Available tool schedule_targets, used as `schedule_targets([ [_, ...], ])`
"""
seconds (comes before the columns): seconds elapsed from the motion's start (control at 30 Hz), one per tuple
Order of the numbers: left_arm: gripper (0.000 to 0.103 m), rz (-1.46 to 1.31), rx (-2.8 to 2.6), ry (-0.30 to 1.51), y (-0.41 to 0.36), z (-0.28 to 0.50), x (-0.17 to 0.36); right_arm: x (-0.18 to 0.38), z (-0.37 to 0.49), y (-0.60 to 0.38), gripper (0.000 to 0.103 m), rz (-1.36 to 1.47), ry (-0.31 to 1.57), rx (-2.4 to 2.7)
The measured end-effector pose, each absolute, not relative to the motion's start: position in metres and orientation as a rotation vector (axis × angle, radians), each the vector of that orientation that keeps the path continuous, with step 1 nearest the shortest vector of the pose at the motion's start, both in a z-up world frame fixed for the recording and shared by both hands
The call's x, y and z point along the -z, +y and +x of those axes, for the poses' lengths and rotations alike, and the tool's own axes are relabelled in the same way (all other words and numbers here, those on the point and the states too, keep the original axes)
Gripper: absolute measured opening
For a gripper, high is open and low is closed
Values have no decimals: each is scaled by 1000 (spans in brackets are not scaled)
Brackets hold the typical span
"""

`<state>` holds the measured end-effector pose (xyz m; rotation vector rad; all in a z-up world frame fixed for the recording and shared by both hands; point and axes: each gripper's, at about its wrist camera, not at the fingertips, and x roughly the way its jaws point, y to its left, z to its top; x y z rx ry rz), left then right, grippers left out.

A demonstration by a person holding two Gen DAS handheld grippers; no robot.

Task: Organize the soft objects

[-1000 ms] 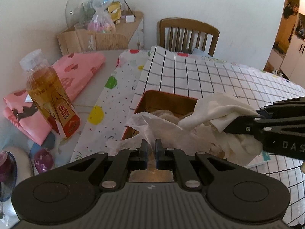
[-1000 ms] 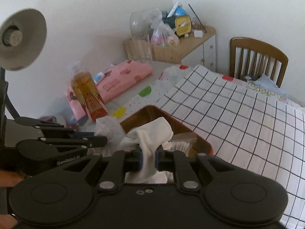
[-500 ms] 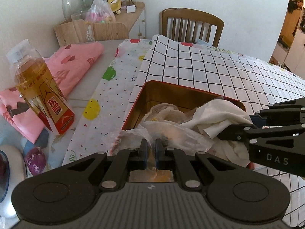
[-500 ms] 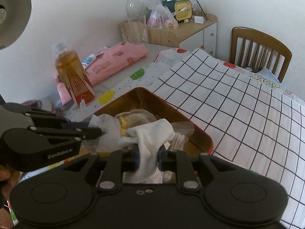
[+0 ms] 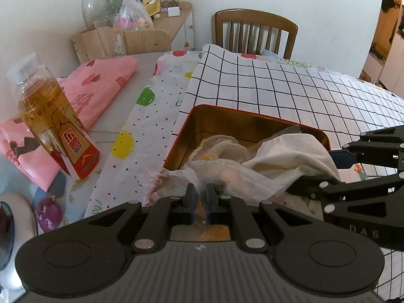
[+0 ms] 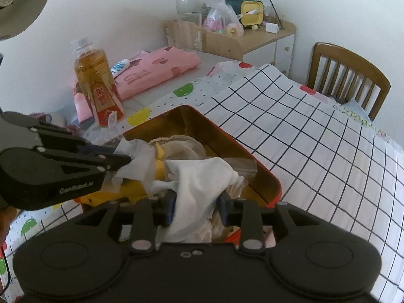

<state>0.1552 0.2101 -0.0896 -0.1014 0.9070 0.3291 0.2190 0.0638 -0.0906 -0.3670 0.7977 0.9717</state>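
A red tin [image 5: 181, 131] with a gold inside [image 6: 227, 136] stands on the checked tablecloth and holds several soft pieces. My left gripper [image 5: 199, 197] is shut on a thin translucent white sheet [image 5: 227, 174] at the tin's near-left edge. The right wrist view shows that left gripper [image 6: 126, 159] pinching the sheet [image 6: 136, 159]. My right gripper [image 6: 197, 208] is over the tin's near-right corner. Its jaws are opening, and a white cloth [image 6: 202, 174] lies loosely between them. From the left wrist, the right gripper [image 5: 313, 174] straddles this cloth [image 5: 290, 151].
A bottle of amber drink [image 5: 55, 123] stands left of the tin, next to a folded pink cloth [image 5: 98, 85]. A wooden chair [image 5: 255, 32] and a cluttered cabinet [image 5: 156, 38] stand beyond the table. A lamp head [image 6: 15, 0] hangs at the upper left.
Both grippers have come down with their pieces into the tin. The right jaws have spread apart around the white cloth. The left jaws have stayed shut on the sheet.
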Motion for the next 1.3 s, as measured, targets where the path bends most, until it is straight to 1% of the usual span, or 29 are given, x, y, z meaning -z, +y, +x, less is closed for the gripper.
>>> schedule_targets([
  [0.5,10,-104,-339,898,206,148,83,76,212,53,61,-370,749,-989],
  [0.53,12,-109,-336,895,206,146,83,75,210,52,63,-367,743,-992],
  [0.6,22,-120,-333,891,206,144,82,74,209,48,65,-365,739,-997],
  [0.63,34,-121,-334,888,206,143,81,73,209,46,67,-363,739,-1000],
  [0.67,60,-124,-333,882,206,142,80,73,208,45,68,-361,738,-1001],
  [0.7,76,-133,-329,880,207,140,79,72,208,43,71,-357,736,-1003],
  [0.73,89,-145,-321,875,207,138,78,71,207,41,74,-352,734,-1005],
  [0.97,89,-141,-315,847,199,128,71,62,202,27,85,-318,712,-1004],
  [1.03,89,-138,-316,844,198,124,69,57,199,22,91,-304,702,-1008],
  [1.3,89,-115,-314,801,187,107,54,39,185,2,102,-263,649,-1015],
])
